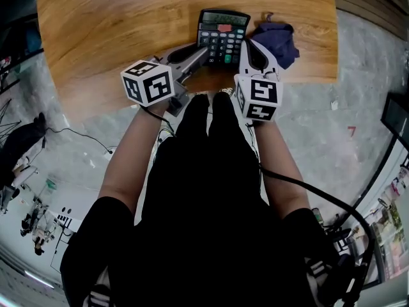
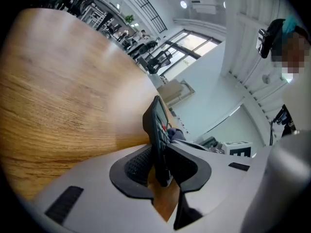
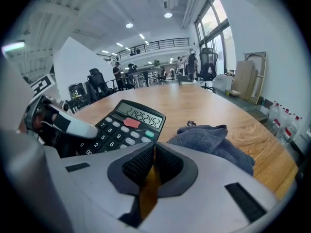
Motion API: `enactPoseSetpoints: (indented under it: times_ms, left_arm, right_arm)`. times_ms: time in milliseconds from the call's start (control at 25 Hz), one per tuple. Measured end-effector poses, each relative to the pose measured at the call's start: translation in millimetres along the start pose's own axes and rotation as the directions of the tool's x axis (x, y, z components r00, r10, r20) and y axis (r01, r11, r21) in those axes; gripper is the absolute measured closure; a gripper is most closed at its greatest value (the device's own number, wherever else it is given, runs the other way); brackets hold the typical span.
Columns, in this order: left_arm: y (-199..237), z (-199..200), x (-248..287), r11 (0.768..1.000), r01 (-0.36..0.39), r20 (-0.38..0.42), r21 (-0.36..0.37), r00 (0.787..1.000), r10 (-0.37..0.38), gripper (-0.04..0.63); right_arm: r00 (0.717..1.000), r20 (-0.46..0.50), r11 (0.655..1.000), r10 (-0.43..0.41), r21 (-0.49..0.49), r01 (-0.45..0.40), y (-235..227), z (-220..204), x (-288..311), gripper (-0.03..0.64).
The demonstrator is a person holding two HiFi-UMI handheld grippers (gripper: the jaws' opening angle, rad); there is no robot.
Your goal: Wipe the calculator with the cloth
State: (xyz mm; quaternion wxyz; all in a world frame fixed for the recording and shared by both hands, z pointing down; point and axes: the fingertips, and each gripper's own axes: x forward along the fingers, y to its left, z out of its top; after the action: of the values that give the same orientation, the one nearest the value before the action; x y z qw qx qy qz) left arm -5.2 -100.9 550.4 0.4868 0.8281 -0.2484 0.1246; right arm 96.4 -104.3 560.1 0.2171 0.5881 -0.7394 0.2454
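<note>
Gripped at left edge by left gripper (image 1: pixel 203 51): calculator (image 1: pixel 222 34), near front edge of wooden table (image 1: pixel 115 24). Beside it, right gripper (image 1: pixel 248 45), jaws pressed together, empty; crumpled blue cloth (image 1: pixel 278 40) just right.

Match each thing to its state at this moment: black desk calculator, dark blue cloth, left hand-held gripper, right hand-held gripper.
Things:
1. black desk calculator
2. crumpled dark blue cloth
3. left hand-held gripper
4. right hand-held gripper

States:
A. shut, nothing between its jaws
B. lies loose on the wooden table, to the calculator's right in the head view
C. shows digits on its display
D. closed on the calculator's edge

Pairs: 1-C; 2-B; 3-D; 4-A
</note>
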Motion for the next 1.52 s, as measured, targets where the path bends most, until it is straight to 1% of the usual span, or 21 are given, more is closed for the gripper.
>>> enactPoseSetpoints:
  times_ms: [120,240,320,400,440,520,560,640,720,800,880,1040,1080,1160,1280,1360,1520]
  left_arm:
    - [-3.4,2.1,-0.9,0.999,0.019,0.026,-0.032,0.999,-0.018,0.509]
    - [-8.1,5.9,-3.8,0.995,0.055,0.062,-0.087,0.997,-0.05,0.52]
    - [-12.0,8.5,-7.1,0.991,0.07,0.08,-0.111,0.995,-0.062,0.524]
    - [-15.6,10.5,-9.4,0.989,0.078,0.091,-0.124,0.994,-0.066,0.525]
    - [-16.9,11.2,-9.9,0.987,0.084,0.099,-0.136,0.993,-0.071,0.525]
    - [-18.4,13.2,-10.3,0.982,0.097,0.12,-0.161,0.99,-0.078,0.525]
    - [-19.0,14.5,-10.6,0.98,0.102,0.131,-0.17,0.988,-0.08,0.525]
    - [-20.8,16.5,-12.2,0.978,0.108,0.146,-0.18,0.986,-0.082,0.525]
    - [-23.3,17.5,-14.3,0.975,0.117,0.155,-0.189,0.984,-0.088,0.525]
    - [-27.0,18.6,-15.8,0.972,0.134,0.164,-0.194,0.981,-0.103,0.525]
    - [-27.8,18.7,-16.7,0.969,0.146,0.174,-0.201,0.978,-0.111,0.525]
    - [-26.6,19.8,-20.4,0.96,0.17,0.208,-0.224,0.97,-0.123,0.525]
    - [-28.1,20.3,-22.3,0.958,0.174,0.214,-0.228,0.969,-0.125,0.525]
    - [-30.9,20.1,-25.2,0.956,0.177,0.221,-0.232,0.967,-0.126,0.525]
    - [-34.0,18.5,-29.0,0.954,0.182,0.232,-0.238,0.964,-0.127,0.525]
    - [-34.7,21.4,-31.1,0.953,0.188,0.235,-0.236,0.963,-0.132,0.525]
    - [-40.9,27.2,-35.4,0.951,0.207,0.247,-0.229,0.957,-0.149,0.525]
  right_arm:
    - [0.998,0.02,0.996,-0.054,-0.067,0.055,-6.2,8.9,-12.6,0.6]
    - [0.992,0.042,0.986,-0.116,-0.113,0.12,-18.9,23.0,-26.5,0.6]
    - [0.989,0.031,0.984,-0.147,-0.096,0.149,-31.6,27.4,-33.3,0.6]
    - [0.987,0.002,0.985,-0.161,-0.059,0.161,-46.1,25.0,-35.5,0.597]
    - [0.987,-0.018,0.987,-0.159,-0.041,0.158,-52.4,21.6,-34.7,0.578]
    - [0.988,-0.059,0.989,-0.145,-0.013,0.145,-62.2,13.9,-30.6,0.494]
    - [0.987,-0.076,0.99,-0.14,-0.004,0.14,-66.1,11.0,-28.1,0.47]
    - [0.985,-0.106,0.99,-0.139,-0.002,0.139,-71.7,6.2,-23.0,0.448]
    - [0.979,-0.147,0.99,-0.141,-0.014,0.141,-74.2,-0.8,-16.2,0.443]
    - [0.974,-0.179,0.99,-0.14,-0.019,0.139,-74.1,-7.1,-9.4,0.444]
    - [0.973,-0.189,0.991,-0.131,-0.016,0.13,-74.1,-8.8,-5.9,0.445]
    - [0.975,-0.206,0.996,-0.088,-0.029,0.084,-71.1,-7.4,-4.2,0.446]
    - [0.975,-0.209,0.997,-0.08,-0.04,0.073,-69.0,-6.3,-5.2,0.454]
    - [0.975,-0.209,0.996,-0.071,-0.065,0.058,-64.9,-4.6,-8.2,0.506]
    - [0.981,-0.179,0.995,-0.07,-0.076,0.057,-61.4,-5.7,-13.6,0.536]
    - [0.986,-0.152,0.996,-0.071,-0.072,0.061,-59.4,-3.9,-14.7,0.541]
    - [0.996,-0.06,0.995,-0.073,-0.075,0.068,-52.5,17.4,-30.5,0.552]
